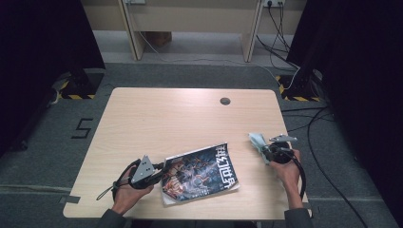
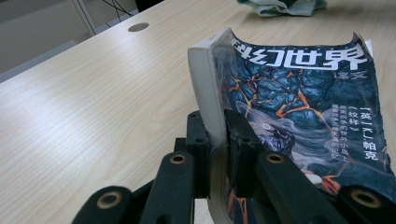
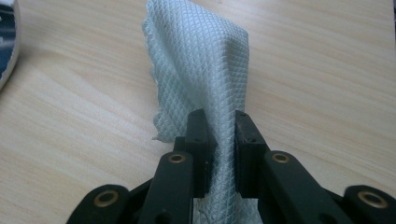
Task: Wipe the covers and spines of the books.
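Our left gripper [image 2: 217,140] pinches the book's [image 2: 299,93] spine tight; our right gripper [image 3: 219,140] squeezes what looks like a cloth [image 3: 196,70].

left tool [image 1: 159,172] clamped, right tool [image 1: 263,148] clamped

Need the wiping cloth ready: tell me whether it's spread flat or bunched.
Bunched: the cloth rises in a gathered fold, pinched between the right tool's jaws.
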{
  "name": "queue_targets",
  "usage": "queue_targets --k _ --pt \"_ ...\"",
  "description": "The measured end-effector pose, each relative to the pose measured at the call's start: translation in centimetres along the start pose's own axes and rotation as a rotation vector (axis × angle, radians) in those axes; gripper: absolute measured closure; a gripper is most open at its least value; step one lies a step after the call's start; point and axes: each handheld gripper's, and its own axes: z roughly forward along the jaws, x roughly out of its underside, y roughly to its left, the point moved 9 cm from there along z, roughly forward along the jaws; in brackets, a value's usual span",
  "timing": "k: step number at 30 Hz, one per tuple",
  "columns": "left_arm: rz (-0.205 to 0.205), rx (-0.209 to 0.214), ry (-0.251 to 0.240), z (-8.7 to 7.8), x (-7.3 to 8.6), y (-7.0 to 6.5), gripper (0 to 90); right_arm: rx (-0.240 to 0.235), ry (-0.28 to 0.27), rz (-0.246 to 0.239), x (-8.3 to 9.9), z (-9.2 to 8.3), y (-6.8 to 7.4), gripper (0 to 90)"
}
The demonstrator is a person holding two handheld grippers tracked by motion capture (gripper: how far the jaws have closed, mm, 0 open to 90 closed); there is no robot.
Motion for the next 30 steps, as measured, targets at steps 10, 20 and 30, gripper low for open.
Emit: queue_targets --k 10,20,30 --pt "0.001 -0.002 0.0 0.0 0.0 0.0 80.6 -0.007 -0.105 -0.023 -2.8 -2.5 0.8 80.2" --pt "0.004 -0.002 0.001 0.0 0.0 0.0 80.5 -0.077 -0.188 -0.077 -5.6 -4.4 4.4 80.7" --pt "0.008 -0.003 0.001 0.0 0.0 0.0 80.5 -0.146 -0.244 -0.119 -7.5 -5.6 7.4 80.7"
